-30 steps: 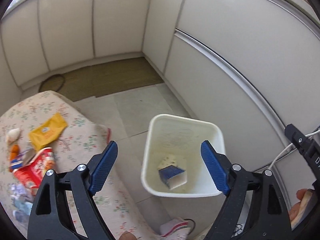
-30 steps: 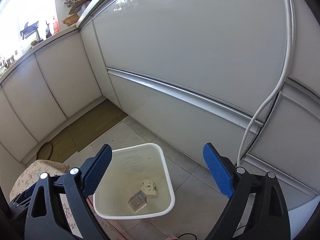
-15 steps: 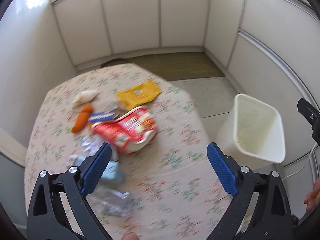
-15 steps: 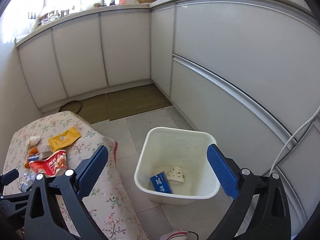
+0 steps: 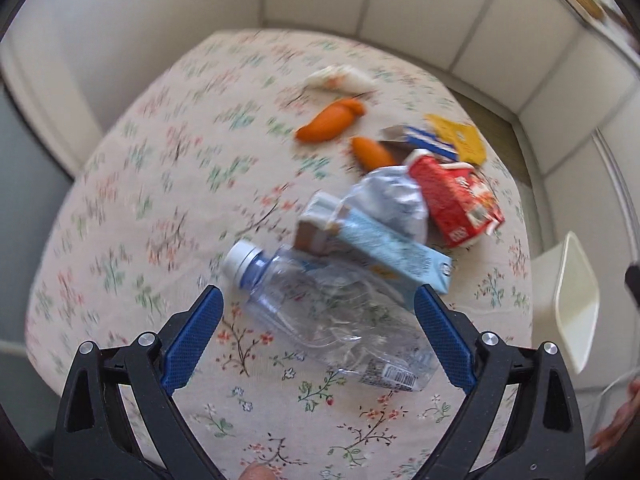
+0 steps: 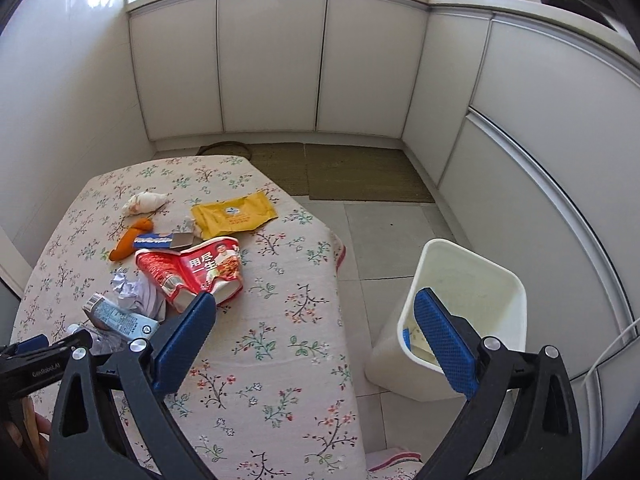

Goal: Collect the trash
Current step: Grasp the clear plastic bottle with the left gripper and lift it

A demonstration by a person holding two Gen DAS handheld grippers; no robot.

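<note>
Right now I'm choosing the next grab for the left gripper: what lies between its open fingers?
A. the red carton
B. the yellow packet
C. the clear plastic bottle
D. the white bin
C: in the left wrist view the clear plastic bottle lies on the flowered tablecloth directly between the open fingers of the left gripper, nearer than any other trash.

Far half of desk [image 5: 168, 128] motion-blurred in left wrist view. Right hand-held gripper [image 6: 314, 326] finger hides most of bin [image 6: 472, 280] contents; blue scrap [image 6: 407, 338] unidentifiable.
</note>
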